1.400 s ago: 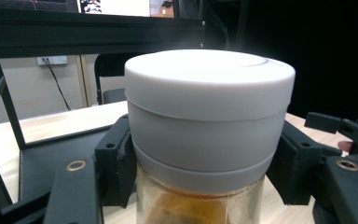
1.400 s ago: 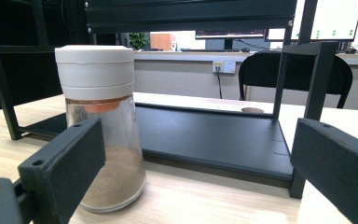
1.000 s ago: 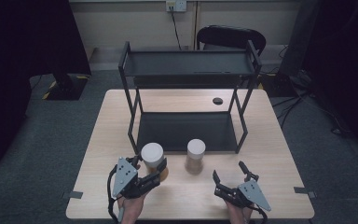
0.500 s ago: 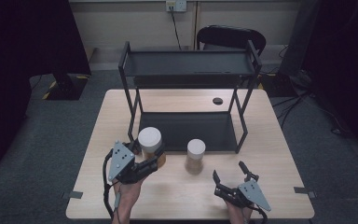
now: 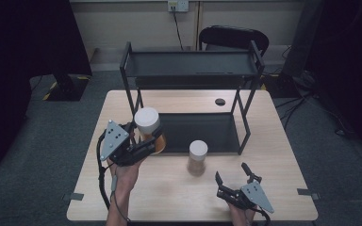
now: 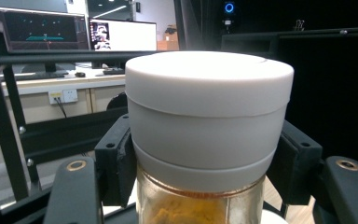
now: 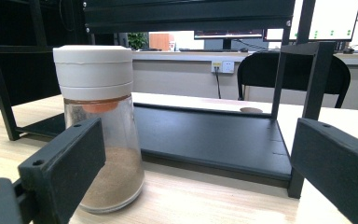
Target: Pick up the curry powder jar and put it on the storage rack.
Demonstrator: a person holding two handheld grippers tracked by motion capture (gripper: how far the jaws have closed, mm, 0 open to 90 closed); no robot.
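The left gripper (image 5: pixel 146 143) has its jaws clamped on a glass jar (image 5: pixel 148 129) with a chunky white lid and orange powder inside, held up off the table (image 5: pixel 122 202) by the black shelf rack (image 5: pixel 188 66). The right gripper (image 5: pixel 235 181) rests on the table, jaws spread wide, nothing in them.

Dim, dark-edged room; soft overhead light; slightly soft, low-resolution frames.

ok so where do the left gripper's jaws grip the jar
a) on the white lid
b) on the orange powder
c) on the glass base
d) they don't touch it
a, in the left gripper view the black pads press on both sides of the jar's white lid, above the glass.
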